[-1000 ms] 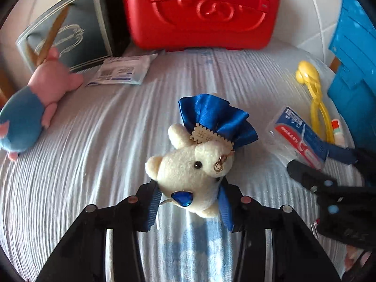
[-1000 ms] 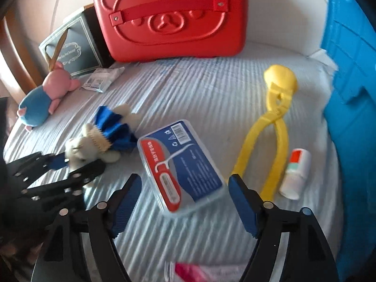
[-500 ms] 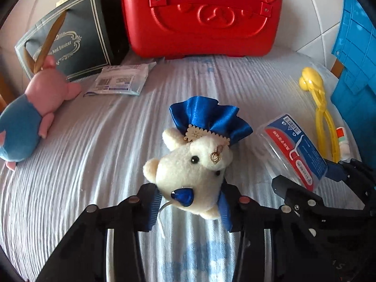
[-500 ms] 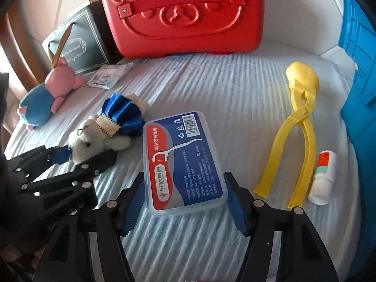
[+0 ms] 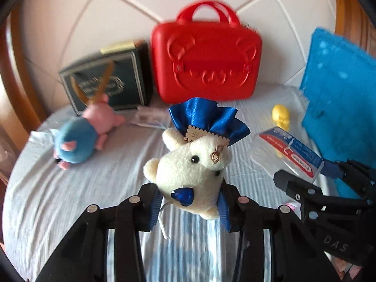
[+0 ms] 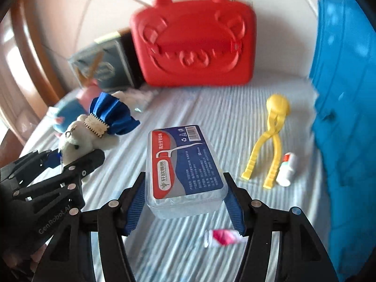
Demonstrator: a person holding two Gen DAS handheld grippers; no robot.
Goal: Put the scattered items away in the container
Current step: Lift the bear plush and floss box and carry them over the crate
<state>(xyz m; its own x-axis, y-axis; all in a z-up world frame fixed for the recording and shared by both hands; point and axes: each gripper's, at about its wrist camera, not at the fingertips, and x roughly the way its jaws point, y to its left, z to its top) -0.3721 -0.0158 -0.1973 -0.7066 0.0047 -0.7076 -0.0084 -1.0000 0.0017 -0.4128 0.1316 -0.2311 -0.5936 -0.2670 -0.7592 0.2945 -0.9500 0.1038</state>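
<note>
My left gripper (image 5: 189, 208) is shut on a cream plush bear with a blue satin bow (image 5: 190, 162) and holds it above the bed; the bear also shows in the right wrist view (image 6: 77, 141). My right gripper (image 6: 185, 208) is shut on a clear floss-pick box with a red and blue label (image 6: 184, 166), lifted off the sheet; the box also shows in the left wrist view (image 5: 289, 155). A red bear-face case (image 5: 206, 63) stands closed at the back. A blue bin (image 6: 345, 108) rises at the right.
On the striped sheet lie a pink and blue plush pig (image 5: 82, 134), a white sachet (image 5: 150, 117), yellow tongs (image 6: 272, 141), a small white tube (image 6: 286, 169) and a pink packet (image 6: 223, 237). A dark gift bag (image 5: 105, 82) leans on the headboard.
Both grippers have risen and tilted back, carrying the bear and the floss box up off the sheet. The right gripper closed on the box. The case's handles have come into view.
</note>
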